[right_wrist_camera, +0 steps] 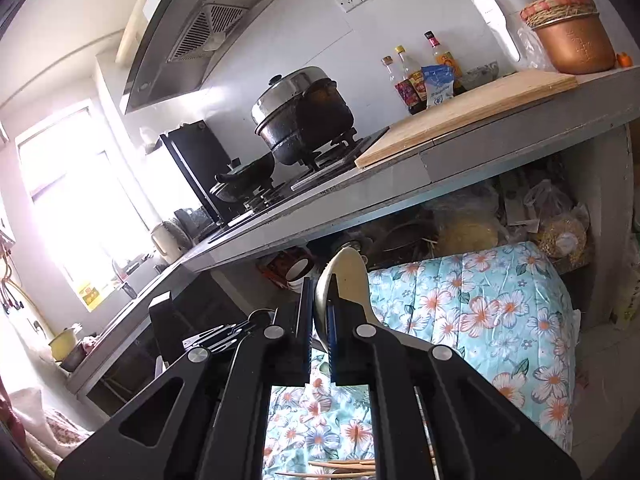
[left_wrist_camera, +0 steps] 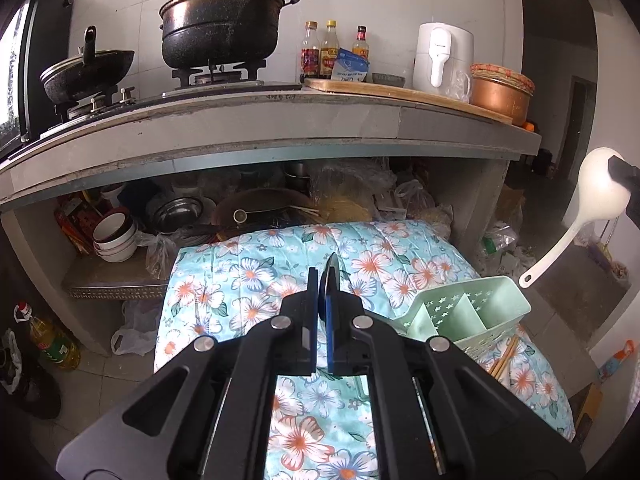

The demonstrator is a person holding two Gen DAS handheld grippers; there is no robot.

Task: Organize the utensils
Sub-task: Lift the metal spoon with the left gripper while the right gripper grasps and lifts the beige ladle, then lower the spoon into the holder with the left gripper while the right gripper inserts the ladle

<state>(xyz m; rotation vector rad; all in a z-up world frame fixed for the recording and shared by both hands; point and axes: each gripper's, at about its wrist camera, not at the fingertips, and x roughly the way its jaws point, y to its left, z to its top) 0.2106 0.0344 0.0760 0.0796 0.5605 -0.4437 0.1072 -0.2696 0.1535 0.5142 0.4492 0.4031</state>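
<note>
Your left tongs (left_wrist_camera: 322, 300) pinch a thin metal utensil (left_wrist_camera: 331, 276) above the flowered surface (left_wrist_camera: 256, 280). Right tongs (right_wrist_camera: 320, 320) clamp the white ladle (right_wrist_camera: 348, 280) by its bowl; it may slip. Green organizer (left_wrist_camera: 480, 312) sits right, chopsticks (left_wrist_camera: 505, 356) beside.

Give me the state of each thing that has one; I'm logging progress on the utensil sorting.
left gripper: shut on a thin dark utensil, seen edge-on.
right gripper: shut on the white ladle by its bowl, handle hanging down.
green caddy: tipped on the floral cloth, visible compartments empty.
chopsticks: loose on the cloth beside the caddy.
big pot: lidded, on the burner.
</note>
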